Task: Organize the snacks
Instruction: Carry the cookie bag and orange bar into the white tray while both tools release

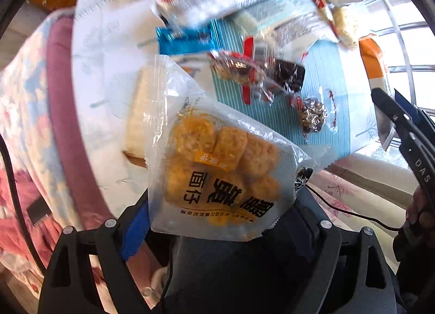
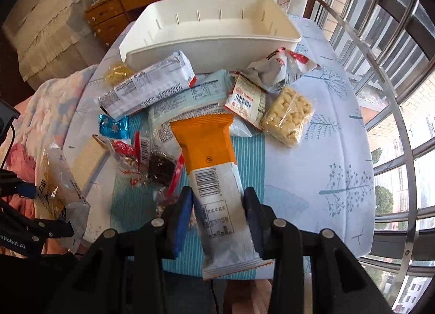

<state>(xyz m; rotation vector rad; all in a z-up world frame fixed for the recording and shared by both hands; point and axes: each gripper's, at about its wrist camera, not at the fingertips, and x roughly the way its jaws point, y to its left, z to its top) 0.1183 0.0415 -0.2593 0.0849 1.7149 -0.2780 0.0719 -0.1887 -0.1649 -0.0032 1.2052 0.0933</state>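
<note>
Two packets are held off the round cloth-covered table (image 2: pixel 339 129), one in each gripper. A long orange-and-white foil snack packet (image 2: pixel 214 169) is clamped across its lower half by the right gripper (image 2: pixel 217 205), its long axis running straight ahead along the fingers toward the empty white plastic bin (image 2: pixel 206 39) at the table's far edge. A clear plastic bag of golden fried cubes (image 1: pixel 217 167) is grasped by the left gripper (image 1: pixel 217 227) at its bottom edge, the jaws set wide around it. The right hand is judged nearer the bin. Between packet and bin, a loose heap is spread: a silver-white wrapper (image 2: pixel 146 88), a pale blue packet (image 2: pixel 190 99), a clear bag of puffed-rice pieces (image 2: pixel 288 115). These would have to be passed over.
</note>
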